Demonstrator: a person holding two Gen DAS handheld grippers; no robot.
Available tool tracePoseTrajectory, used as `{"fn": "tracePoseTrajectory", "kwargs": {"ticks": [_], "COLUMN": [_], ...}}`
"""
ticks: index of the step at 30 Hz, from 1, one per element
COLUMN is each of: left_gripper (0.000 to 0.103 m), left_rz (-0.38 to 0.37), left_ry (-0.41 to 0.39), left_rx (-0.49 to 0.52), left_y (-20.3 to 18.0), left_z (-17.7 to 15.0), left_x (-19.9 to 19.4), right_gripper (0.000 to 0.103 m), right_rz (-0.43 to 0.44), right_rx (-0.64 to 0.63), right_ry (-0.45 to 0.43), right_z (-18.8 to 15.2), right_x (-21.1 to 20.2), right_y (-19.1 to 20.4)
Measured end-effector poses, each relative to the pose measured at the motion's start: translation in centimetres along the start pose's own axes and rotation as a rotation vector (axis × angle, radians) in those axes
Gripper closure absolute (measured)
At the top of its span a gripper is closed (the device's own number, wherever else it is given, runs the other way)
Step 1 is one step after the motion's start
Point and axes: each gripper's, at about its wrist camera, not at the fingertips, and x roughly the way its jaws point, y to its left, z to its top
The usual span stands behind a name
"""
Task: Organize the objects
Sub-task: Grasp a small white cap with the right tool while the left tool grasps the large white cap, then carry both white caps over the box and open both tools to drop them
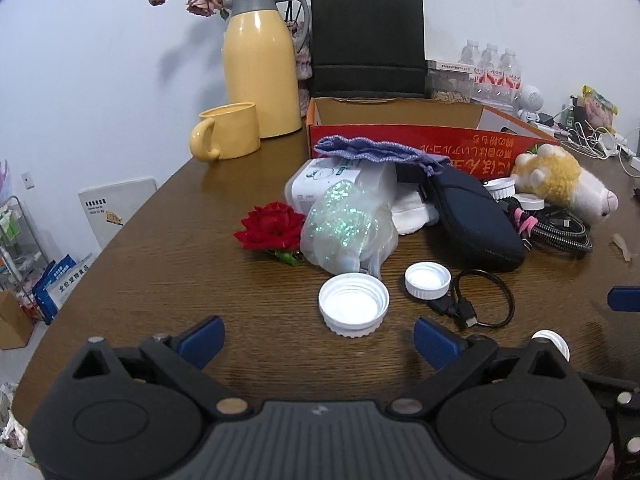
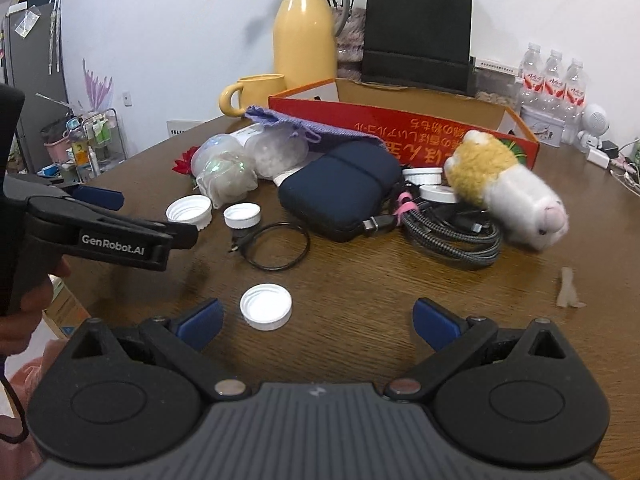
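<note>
Many objects clutter wooden table (image 1: 160,264); white wall (image 1: 100,60) behind.

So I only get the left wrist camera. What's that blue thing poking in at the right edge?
Observer: A finger of the right gripper. Its own camera shows both fingers spread wide open.
Operator: And the white bit peeking out behind my gripper's corner?
Observer: A white cap, open side up on the table, just ahead of the right gripper and nearer its left finger.
Operator: What does my left gripper look like from outside?
Observer: Black, with GenRobot.AI printed on its side, and a hand wrapped round its handle.
</note>
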Motion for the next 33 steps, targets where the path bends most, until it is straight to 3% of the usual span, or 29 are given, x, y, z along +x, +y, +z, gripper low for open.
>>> {"fn": "tracePoseTrajectory", "kwargs": {"ticks": [1, 5, 10, 11, 12, 14, 33], "left_gripper": [0.003, 0.007, 0.021, 0.031, 0.048, 0.065, 0.064], "left_rz": [0.001, -0.002, -0.015, -0.02, -0.028, -0.037, -0.035], "left_ry": [0.0, 0.002, -0.032, -0.037, -0.038, -0.048, -0.143], "left_rx": [-0.001, -0.011, -0.017, -0.023, -0.033, -0.061, -0.081], "left_y": [0.0, -0.1, -0.1, -0.1, 0.0, 0.3, 0.9], "left_z": [0.0, 0.1, 0.4, 0.5, 0.6, 0.7, 1.0], "left_x": [0.1, 0.7, 1.2, 1.3, 1.5, 1.5, -1.8], "right_gripper": [0.002, 0.026, 0.065, 0.069, 0.074, 0.074, 0.074], "right_rz": [0.005, 0.02, 0.059, 0.057, 0.058, 0.066, 0.024], "right_rx": [0.002, -0.008, -0.031, -0.033, -0.032, -0.024, 0.046], "right_ry": [0.001, -0.003, -0.029, -0.03, -0.033, -0.035, -0.088], "right_z": [0.0, -0.2, -0.2, -0.2, -0.2, -0.3, 0.1], "right_x": [0.2, 0.7, 0.5, 0.5, 0.4, 0.3, -0.4], "right_y": [0.1, 0.4, 0.8, 0.8, 0.8, 0.7, -1.2]}}
